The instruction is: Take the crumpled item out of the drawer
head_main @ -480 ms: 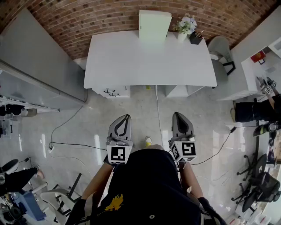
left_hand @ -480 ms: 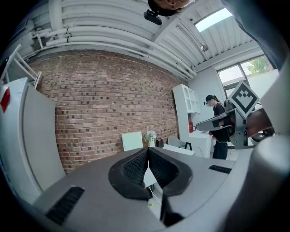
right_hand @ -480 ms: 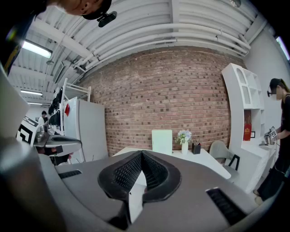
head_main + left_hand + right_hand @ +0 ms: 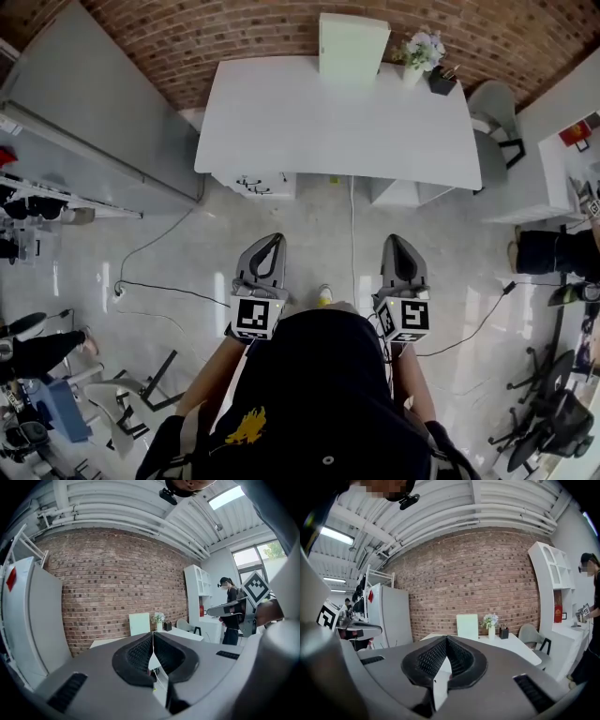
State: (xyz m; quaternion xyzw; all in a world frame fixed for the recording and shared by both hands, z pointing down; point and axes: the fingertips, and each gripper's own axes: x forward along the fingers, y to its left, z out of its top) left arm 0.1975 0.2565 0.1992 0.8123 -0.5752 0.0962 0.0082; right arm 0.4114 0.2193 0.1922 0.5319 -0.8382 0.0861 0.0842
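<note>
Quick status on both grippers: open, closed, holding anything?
Left gripper: closed, nothing between the jaws.
Right gripper: closed, nothing between the jaws.

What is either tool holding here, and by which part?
Nothing: the left tool and the right tool are both shut and empty.

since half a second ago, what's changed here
Very little. The head view has shifted a bit, so the table sits slightly further right in it. Nothing was taken hold of or let go. The left gripper and right gripper are held out in front of the person as before, both shut and empty, well short of the table.
</note>
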